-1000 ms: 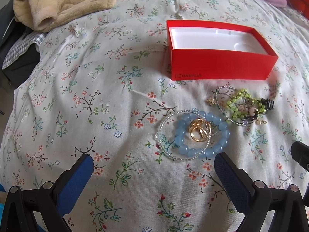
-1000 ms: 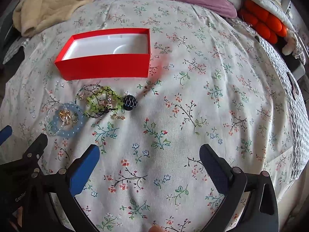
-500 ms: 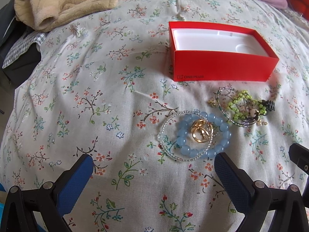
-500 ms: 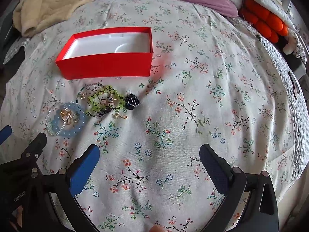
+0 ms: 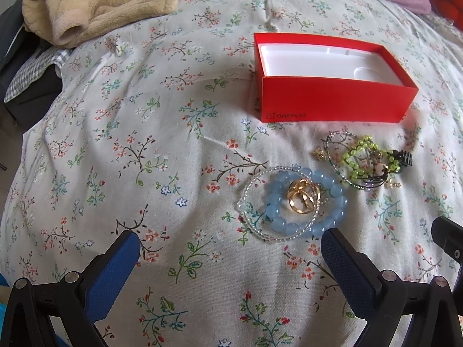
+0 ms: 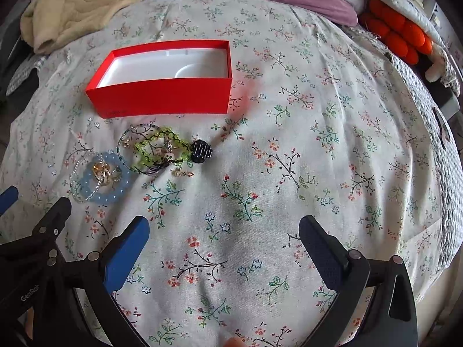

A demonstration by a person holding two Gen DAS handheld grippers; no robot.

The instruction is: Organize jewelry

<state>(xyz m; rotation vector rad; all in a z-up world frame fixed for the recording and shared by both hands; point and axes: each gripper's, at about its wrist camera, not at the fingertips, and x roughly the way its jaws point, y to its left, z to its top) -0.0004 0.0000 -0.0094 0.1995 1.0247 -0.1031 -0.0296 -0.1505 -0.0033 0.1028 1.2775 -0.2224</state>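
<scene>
- While my left claw (image 5: 230, 248) gapes wide and holds nothing, the blue bead bracelet (image 5: 306, 202) lies at one o'clock, just beyond it.
- My right claw (image 6: 224, 231) spreads wide, empty; red box (image 6: 162, 98) at eleven o'clock.

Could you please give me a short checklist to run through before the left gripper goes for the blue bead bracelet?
1. Left gripper open, nothing held: ok.
2. Right gripper open, away from the jewelry: ok.
3. Red box open, white tray empty: ok.
4. Blue bead bracelet free to lift alone: not ok; gold rings lie inside it, and a clear bead strand overlaps it.
5. Green bead bracelet untangled from its neighbours: cannot tell.
</scene>
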